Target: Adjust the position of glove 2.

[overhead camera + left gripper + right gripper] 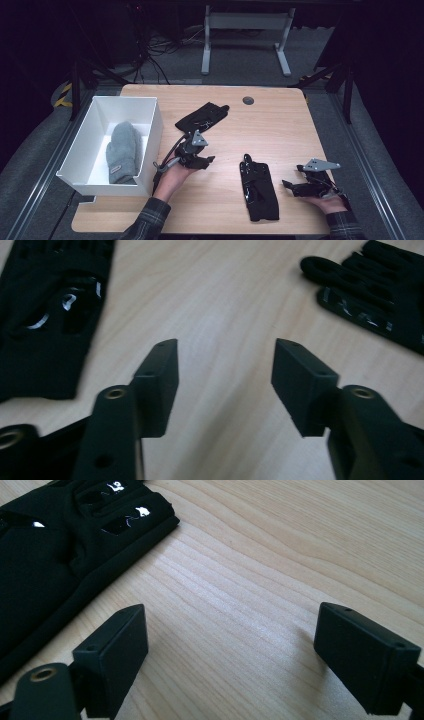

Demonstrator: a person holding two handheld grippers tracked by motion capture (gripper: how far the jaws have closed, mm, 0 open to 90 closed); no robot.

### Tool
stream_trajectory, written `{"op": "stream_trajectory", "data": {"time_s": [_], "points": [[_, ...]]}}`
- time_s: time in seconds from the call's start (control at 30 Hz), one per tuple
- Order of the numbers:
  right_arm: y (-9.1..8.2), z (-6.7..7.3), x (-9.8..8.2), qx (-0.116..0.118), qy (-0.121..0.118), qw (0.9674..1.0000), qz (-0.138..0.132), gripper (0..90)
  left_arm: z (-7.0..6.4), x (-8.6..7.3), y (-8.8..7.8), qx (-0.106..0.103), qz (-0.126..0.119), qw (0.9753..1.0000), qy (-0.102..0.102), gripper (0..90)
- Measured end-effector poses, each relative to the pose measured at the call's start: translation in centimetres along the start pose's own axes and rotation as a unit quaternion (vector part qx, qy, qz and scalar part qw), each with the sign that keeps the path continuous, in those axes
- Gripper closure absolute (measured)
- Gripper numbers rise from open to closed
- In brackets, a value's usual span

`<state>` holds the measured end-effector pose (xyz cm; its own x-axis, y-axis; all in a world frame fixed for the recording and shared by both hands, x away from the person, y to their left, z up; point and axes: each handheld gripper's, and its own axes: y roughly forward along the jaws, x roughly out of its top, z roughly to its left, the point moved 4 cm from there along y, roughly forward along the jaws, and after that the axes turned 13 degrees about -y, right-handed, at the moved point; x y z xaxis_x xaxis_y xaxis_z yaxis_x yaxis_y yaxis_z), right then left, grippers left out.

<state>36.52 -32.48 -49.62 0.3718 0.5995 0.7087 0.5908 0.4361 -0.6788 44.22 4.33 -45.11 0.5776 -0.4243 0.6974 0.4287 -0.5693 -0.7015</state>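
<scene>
A dark room surrounds a pale wooden worktop (280, 130). At the centre of the high view the left hand-held gripper (206, 161) hovers over bare wood, its jaws partly apart with nothing between them. Just above it, toward the upper middle, lies a black glove (202, 117), close but untouched. At the lower right the right hand-held gripper (289, 185) rests low over the wood, jaws spread wide and empty. Just to its left, at lower centre, a second black glove (259, 189) lies flat. At the left edge stands a white box (152, 125) holding a grey mitten (122, 150).
</scene>
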Motion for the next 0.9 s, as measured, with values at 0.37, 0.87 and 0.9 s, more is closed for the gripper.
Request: {"op": "stream_trajectory", "data": {"time_s": [0.37, 0.87, 0.9], "points": [[0.0, 0.0, 0.0, 0.000, 0.000, 1.0000, 0.000, 14.4, 5.3, 4.2, 2.9, 0.062, 0.009, 0.9975, -0.032, 88.5], [0.0, 0.0, 0.0, 0.000, 0.001, 1.0000, 0.000, 14.4, 8.5, 4.0, 6.4, 0.079, 0.047, 0.9917, -0.090, 90.0], [0.0, 0.0, 0.0, 0.000, 0.000, 1.0000, 0.000, 14.4, 8.3, 3.9, 6.3, 0.075, 0.047, 0.9919, -0.092, 90.0]]}}
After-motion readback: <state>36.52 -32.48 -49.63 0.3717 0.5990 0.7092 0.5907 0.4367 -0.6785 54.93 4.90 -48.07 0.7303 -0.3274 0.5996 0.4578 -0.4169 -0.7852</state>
